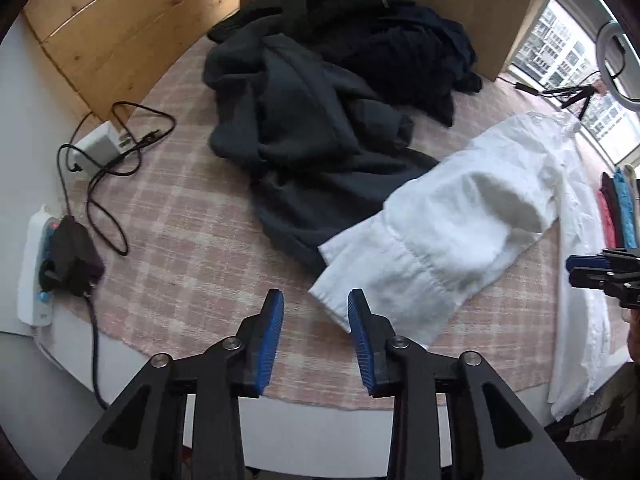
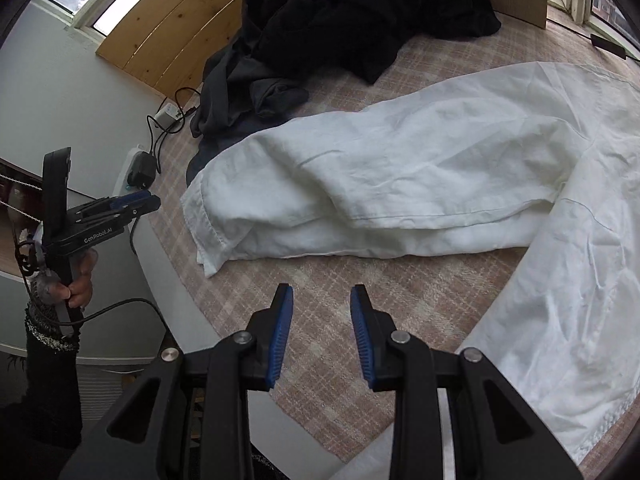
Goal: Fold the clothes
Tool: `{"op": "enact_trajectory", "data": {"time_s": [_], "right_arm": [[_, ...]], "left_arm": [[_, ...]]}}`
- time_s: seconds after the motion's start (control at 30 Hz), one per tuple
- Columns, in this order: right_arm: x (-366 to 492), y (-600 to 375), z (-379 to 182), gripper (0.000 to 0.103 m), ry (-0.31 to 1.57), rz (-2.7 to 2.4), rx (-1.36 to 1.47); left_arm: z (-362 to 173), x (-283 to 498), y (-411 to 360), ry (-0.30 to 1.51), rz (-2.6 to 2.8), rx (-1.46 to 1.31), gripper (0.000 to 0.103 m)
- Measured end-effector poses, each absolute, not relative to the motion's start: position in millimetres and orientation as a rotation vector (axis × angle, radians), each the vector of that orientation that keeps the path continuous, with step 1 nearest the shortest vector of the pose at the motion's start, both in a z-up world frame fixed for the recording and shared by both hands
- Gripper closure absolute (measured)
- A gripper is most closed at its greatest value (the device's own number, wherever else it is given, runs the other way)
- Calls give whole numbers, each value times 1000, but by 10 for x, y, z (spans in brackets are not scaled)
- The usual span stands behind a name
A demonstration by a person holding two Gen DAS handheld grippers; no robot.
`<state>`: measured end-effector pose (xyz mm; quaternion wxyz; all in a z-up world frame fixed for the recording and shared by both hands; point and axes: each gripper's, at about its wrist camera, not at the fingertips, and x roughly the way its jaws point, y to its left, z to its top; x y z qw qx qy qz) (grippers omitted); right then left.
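Note:
A white garment lies crumpled on the pink plaid blanket; one hemmed end points toward me. My left gripper hovers just above that end, open, with nothing pinched; its right finger overlaps the hem's corner. In the right wrist view the white garment spreads across the blanket, and my right gripper stands open over bare blanket in front of it. A hand holds the left gripper out to the left. A heap of dark clothes lies behind.
A white power strip with a black plug, a white charger and black cables lie at the bed's left edge. Wooden panels stand behind. A window, a ring light and coloured folded clothes are at the right.

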<state>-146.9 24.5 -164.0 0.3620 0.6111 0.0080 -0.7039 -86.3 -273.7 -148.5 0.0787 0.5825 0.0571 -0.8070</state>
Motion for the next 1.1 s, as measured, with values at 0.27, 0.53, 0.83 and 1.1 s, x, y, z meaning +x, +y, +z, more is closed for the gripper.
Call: {"op": "enact_trajectory", "data": {"time_s": [0.27,0.53,0.83,1.1], "right_arm": [[-1825,477,-1743,73,-196,-1847,1644],[-1978,450,-1864,72,-304,-1806,1712],[-2073,381,-1934,99,-392,-1811,1674],[-2024,1267,-1375,84,-267,-1996,1682]], "left_arm": [[-1620,-632,-1759,-119,-2681,1884,59],[-1989,-844,-1499,-428,-2607,1977,94],[-1641,-818,-2012,-199,-2660,2047,102],[-1615,-781,-2146,-307,-2562,2102,82]]}}
